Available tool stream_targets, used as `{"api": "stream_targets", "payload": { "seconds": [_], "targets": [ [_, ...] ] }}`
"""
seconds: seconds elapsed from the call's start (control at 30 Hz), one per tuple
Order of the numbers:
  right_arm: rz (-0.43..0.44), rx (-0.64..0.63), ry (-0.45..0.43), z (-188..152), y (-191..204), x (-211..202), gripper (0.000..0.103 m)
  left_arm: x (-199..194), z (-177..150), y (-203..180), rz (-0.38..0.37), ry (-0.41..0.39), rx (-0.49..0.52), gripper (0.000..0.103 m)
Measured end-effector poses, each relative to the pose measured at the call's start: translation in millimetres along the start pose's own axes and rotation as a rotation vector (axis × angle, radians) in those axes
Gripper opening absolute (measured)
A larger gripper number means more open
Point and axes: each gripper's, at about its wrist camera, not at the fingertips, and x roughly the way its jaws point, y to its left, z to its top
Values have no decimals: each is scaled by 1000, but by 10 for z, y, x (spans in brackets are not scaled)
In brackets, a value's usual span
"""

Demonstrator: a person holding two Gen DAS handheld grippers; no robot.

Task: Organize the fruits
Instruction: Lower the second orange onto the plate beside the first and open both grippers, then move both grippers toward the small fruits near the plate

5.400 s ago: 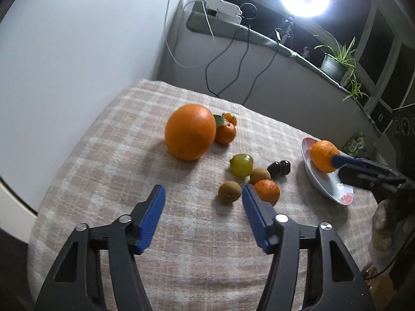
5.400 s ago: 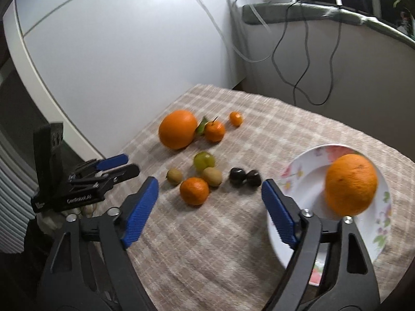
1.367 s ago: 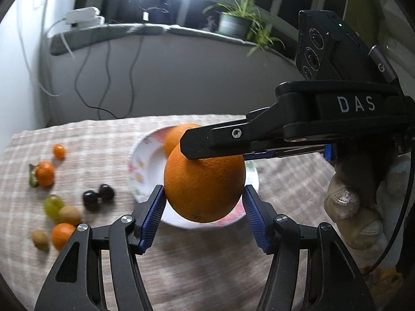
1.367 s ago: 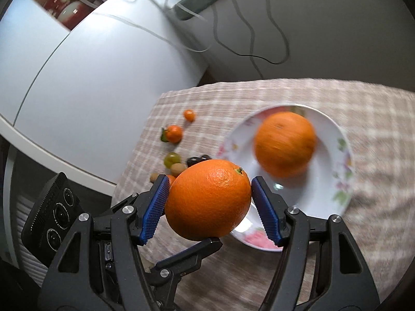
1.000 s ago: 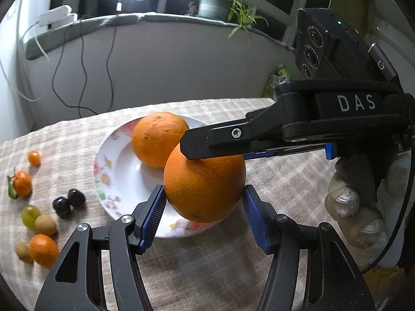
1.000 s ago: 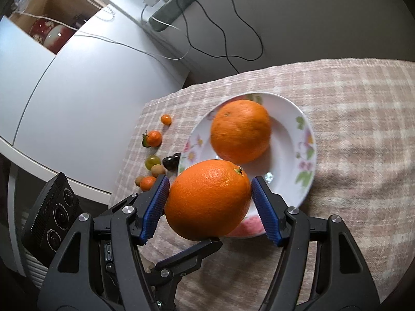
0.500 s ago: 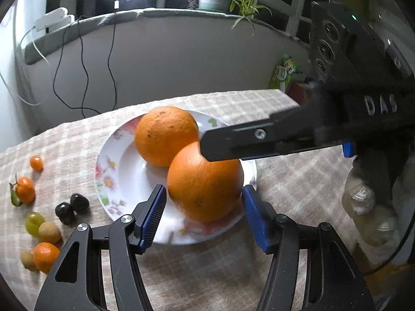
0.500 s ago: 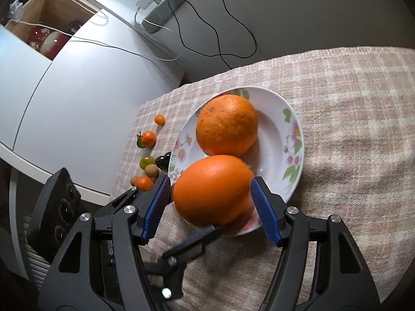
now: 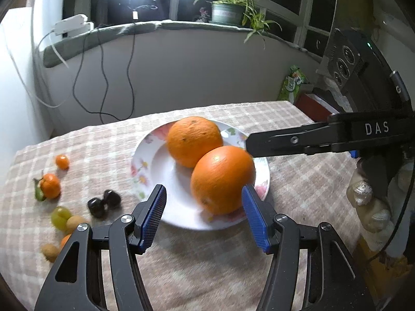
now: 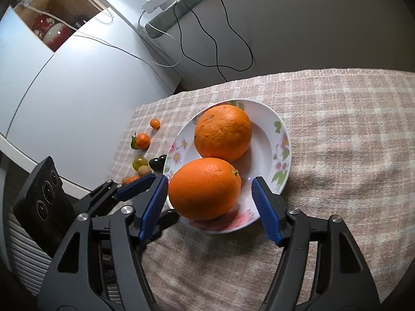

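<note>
2 large oranges sit on the floral plate, touching each other. The near orange rests at the plate's front rim; the far orange lies toward the middle.

Right gripper: jaws have just been opening. The near orange is between the blue pads, with a clear gap at the right pad and at most a brush at the left. Judged released, not held.

Left gripper: jaws wide, holding nothing, low over the plate's front edge; the near orange is just beside its right pad, free of the left one.

Small fruit lies well apart on the checked cloth: 2 mandarins, a green grape, 2 dark cherries and several small brown or orange pieces.

Handling, as judged:
- Big oranges: heavy, firm, pebbled skin, good friction. Round, so they roll; take across the widest part.
- Grape, cherries: soft, smooth, easily bruised. Light squeeze, pads centred.
- Mandarin with leaf: loose skin; grip the body, not the leaf.
- Plate: glazed, breakable; keep fingertips off the rim.
</note>
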Motion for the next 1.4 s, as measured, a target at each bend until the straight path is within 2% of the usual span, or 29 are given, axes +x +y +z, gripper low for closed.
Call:
{"api": "stream_targets", "payload": {
  "seconds": [0.2,0.4,0.67,0.77,0.97,1.13,1.4],
  "targets": [
    [-44,-68,-62,-68,127,-135,74,-261,-188,192,30,-22,-51,60],
    [-79,-112,-127,-208,235,-234,74,-524,-508,455,54,-39,-140,60],
    [-101,-257,-182,-357,571,-254,74,-753,-893,799,149,-41,-241,60],
    [-100,-332,-163,-401,760,-191,79,-792,-950,914,170,-40,-264,60],
    [-70,-452,-135,-539,1136,25,80,-854,-996,1117,198,-52,-294,60],
    [-40,-521,-90,-639,1400,302,80,-824,-1005,1319,195,-47,-322,49],
    [-23,-573,-12,-682,1690,813,64,-689,-920,1565,167,-27,-343,44]
  ]
}}
